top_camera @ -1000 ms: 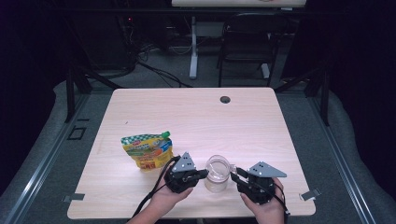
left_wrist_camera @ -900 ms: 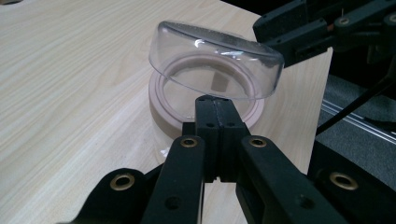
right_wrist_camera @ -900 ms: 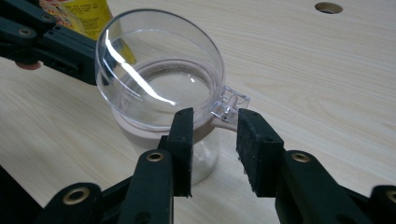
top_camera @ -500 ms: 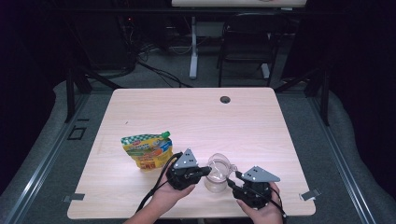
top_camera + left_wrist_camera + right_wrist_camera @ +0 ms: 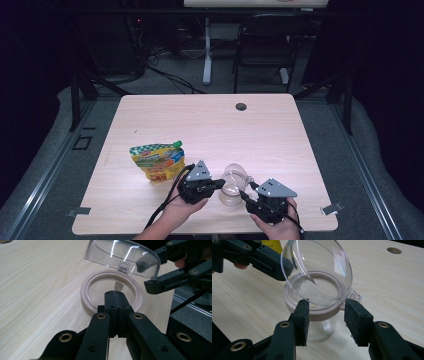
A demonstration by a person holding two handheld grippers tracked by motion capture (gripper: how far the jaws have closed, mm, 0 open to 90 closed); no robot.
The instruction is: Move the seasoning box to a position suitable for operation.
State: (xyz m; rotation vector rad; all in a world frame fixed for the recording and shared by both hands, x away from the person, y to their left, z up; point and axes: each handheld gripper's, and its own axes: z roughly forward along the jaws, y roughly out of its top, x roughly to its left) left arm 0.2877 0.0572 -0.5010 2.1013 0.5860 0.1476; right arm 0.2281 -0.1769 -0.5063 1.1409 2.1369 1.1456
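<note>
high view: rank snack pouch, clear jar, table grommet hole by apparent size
1. snack pouch, largest by a clear margin.
2. clear jar with its flip lid open, smaller; the tongs partly cover its edges, so its outline is rough.
3. grommet hole, smallest, though it sits farther from the camera.

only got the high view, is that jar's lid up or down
Observer: Up. In the right gripper view the clear lid stands tilted open on its hinge above the jar.
Operator: anything gripping it
Observer: No. The right gripper has just been opening its jaws. Its pads flank the jar's beige ring without pressing on it.
Operator: and the other one
Observer: The left gripper is shut with nothing between its jaws, and its tip sits at the near edge of the ring.
</note>
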